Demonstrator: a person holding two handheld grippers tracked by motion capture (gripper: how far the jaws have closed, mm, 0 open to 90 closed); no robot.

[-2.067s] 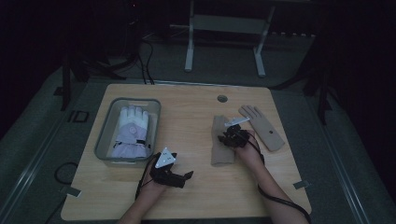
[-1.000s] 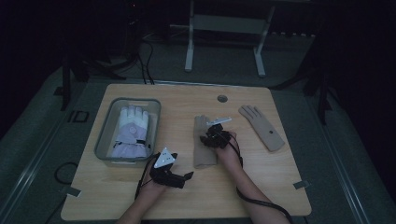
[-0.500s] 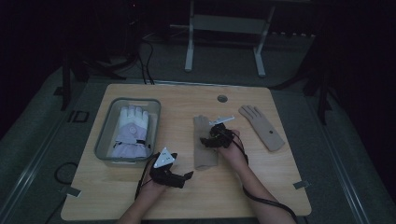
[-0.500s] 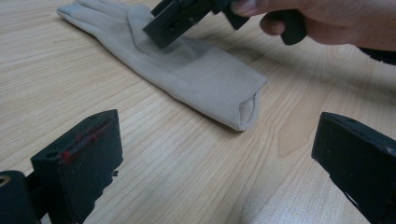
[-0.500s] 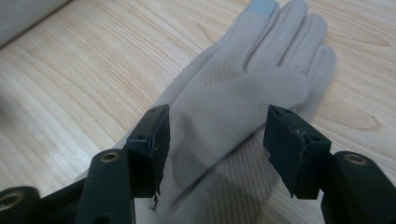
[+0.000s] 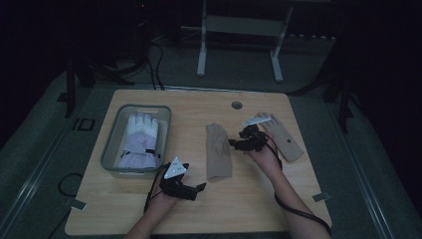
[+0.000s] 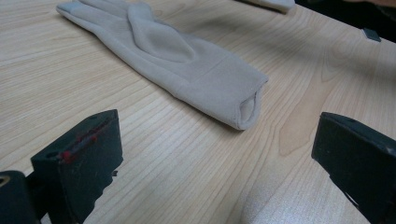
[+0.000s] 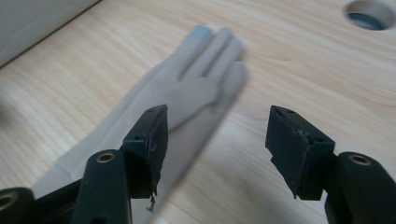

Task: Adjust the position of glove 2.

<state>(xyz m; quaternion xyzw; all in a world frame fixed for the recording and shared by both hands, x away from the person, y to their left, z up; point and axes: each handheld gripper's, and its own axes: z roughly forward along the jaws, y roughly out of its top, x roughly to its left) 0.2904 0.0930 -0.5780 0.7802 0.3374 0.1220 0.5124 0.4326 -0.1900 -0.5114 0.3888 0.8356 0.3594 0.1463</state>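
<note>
Nearest you, your left gripper rests low over the table with its jaws spread wide and nothing between them. In the left gripper view the open cuff of the beige glove lies just ahead of it, flat on the wood. Take that cuff edge squarely, one jaw above and one below, so you catch both layers and do not skate off the fabric.

Beyond it, your right gripper hangs just beside the glove's finger end with its jaws parted and empty; they have just been opening, and the right gripper view shows only wood and cloth behind them, nothing pinched. Keep that hand clear of the cloth so it does not drag the glove askew while the left one closes.

To the right, the second beige glove lies flat, well apart from the first. Farther left, the clear bin holds a white padded glove. If the beige pair is bound for that bin, lift the glove high enough to clear the rim and lay it beside the white one, not bunched on the edge.
</note>
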